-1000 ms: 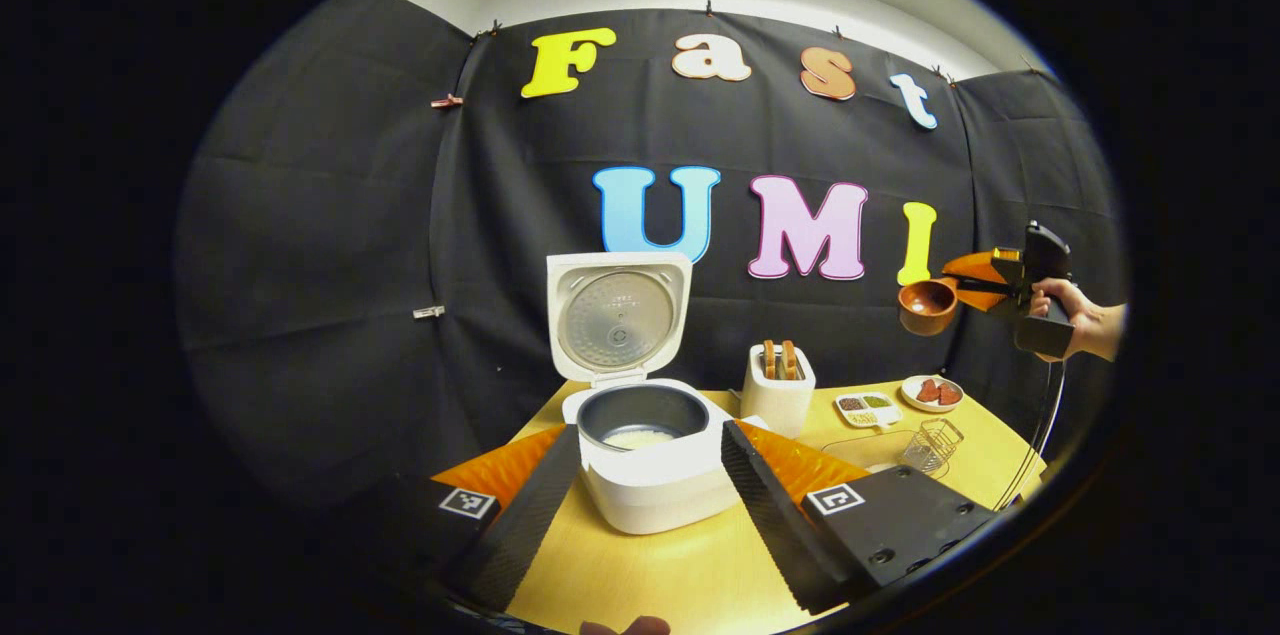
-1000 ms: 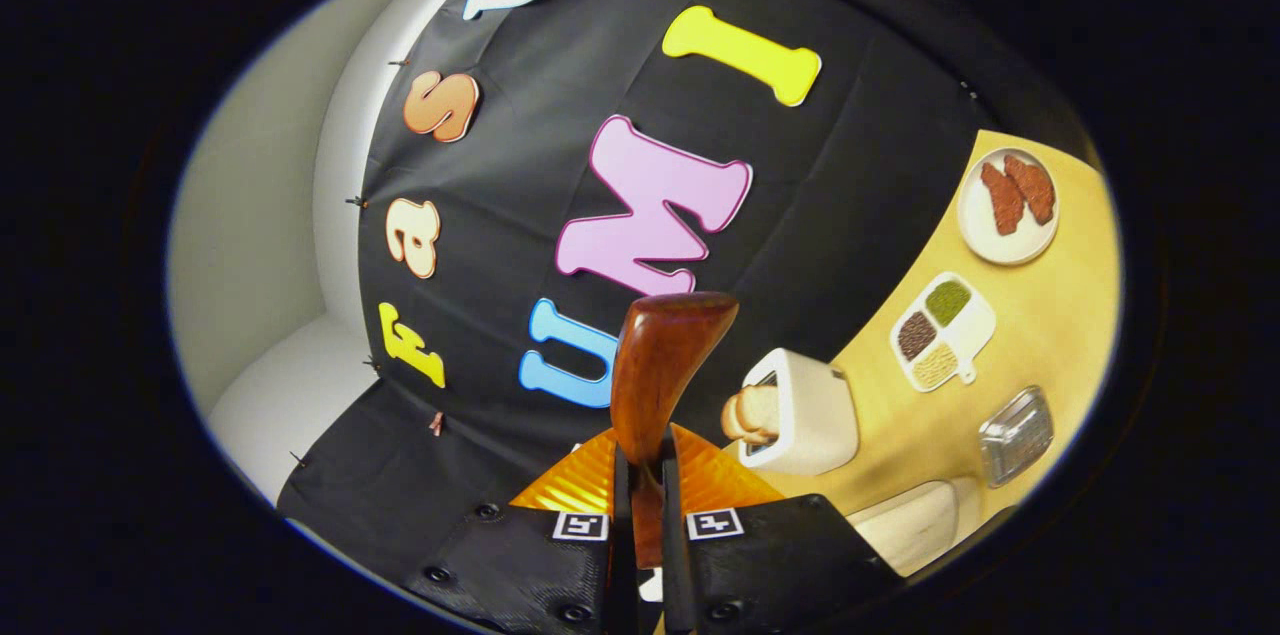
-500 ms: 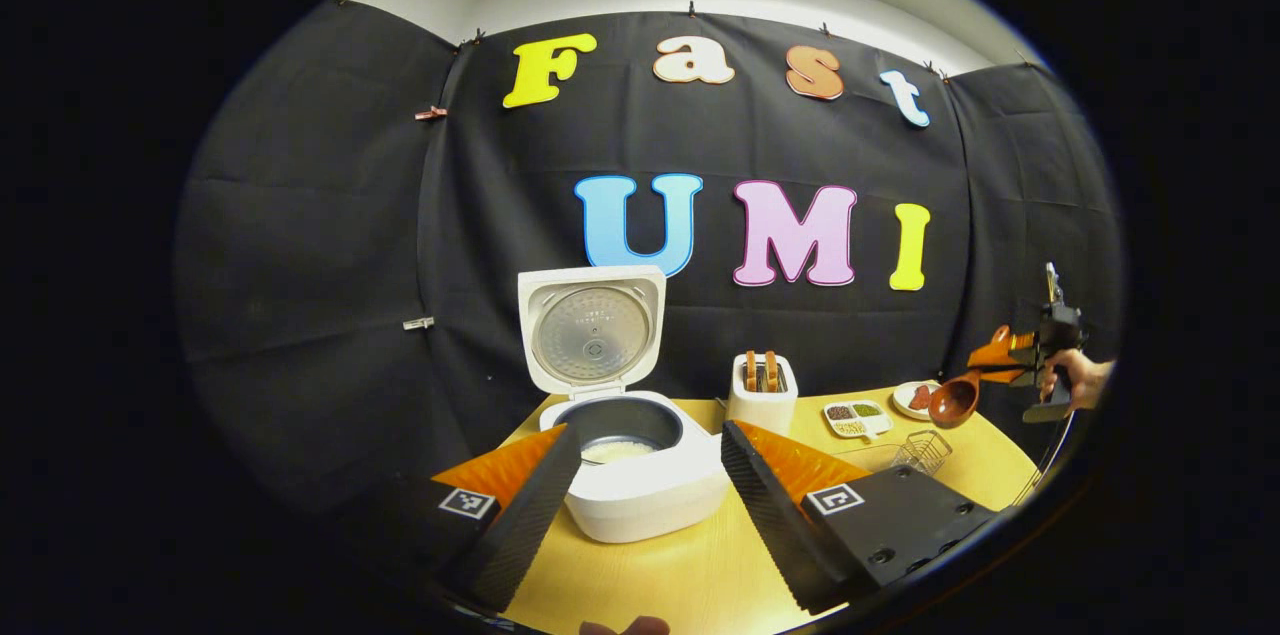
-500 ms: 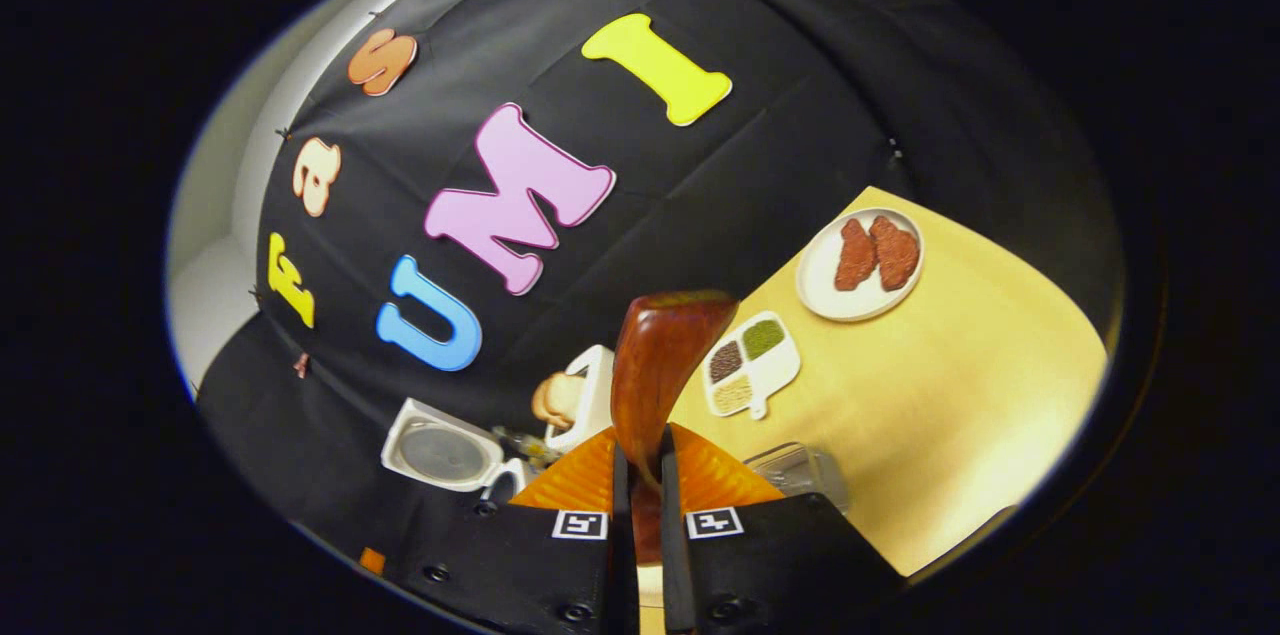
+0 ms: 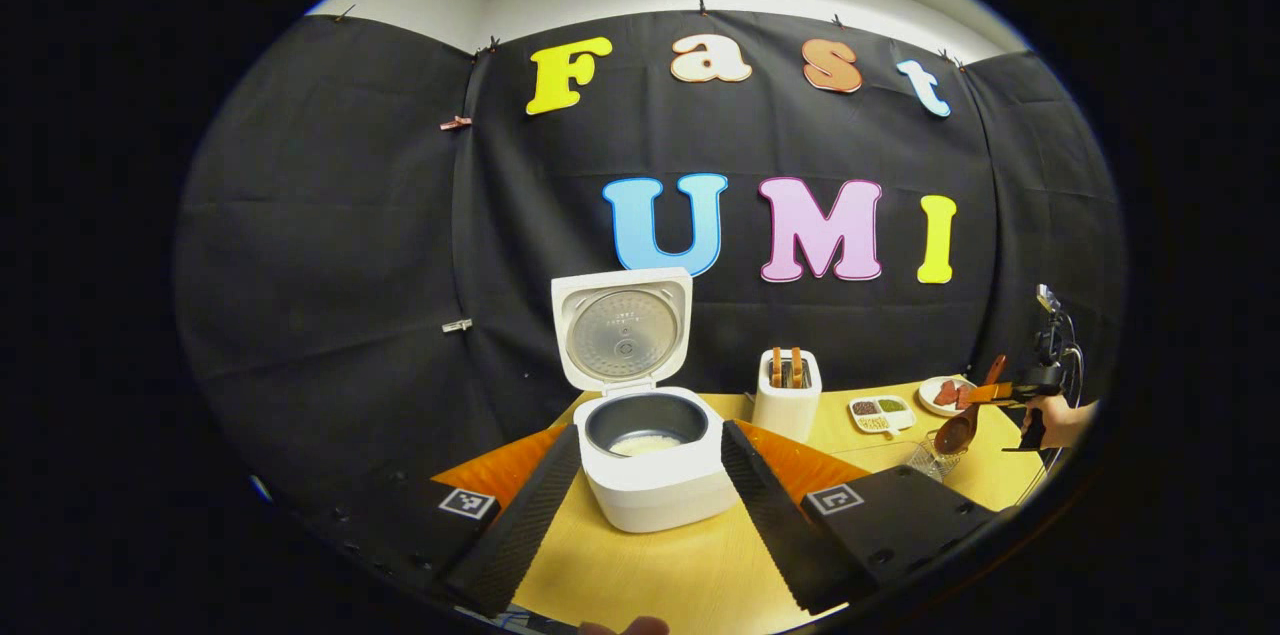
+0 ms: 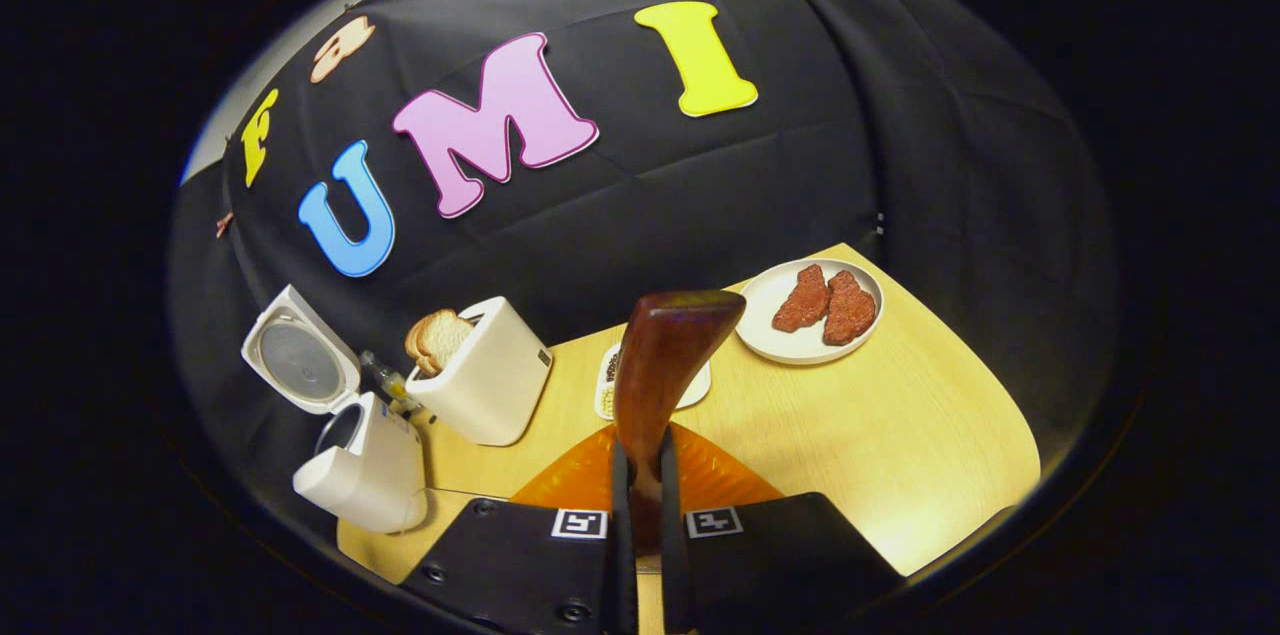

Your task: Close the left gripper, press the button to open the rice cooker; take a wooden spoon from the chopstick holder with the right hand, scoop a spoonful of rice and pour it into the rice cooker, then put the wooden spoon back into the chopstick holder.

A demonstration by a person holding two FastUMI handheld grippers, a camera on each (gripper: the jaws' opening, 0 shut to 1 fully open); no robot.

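The rice cooker (image 5: pixel 650 455), low centre of the left gripper view, stands with its lid up and a little rice in the pot, so the left tool (image 5: pixel 650 505) hangs back with its fingers spread wide, gripping nothing. At the right edge, the right tool (image 5: pixel 1005 397) clamps the wooden spoon (image 5: pixel 960 430) by its handle, bowl tipped down over the wire basket (image 5: pixel 930 460) on the table (image 5: pixel 660 575), probably heading back to storage. In the right gripper view the spoon (image 6: pixel 660 365) rises bottom centre, pinched between closed fingers (image 6: pixel 622 515).
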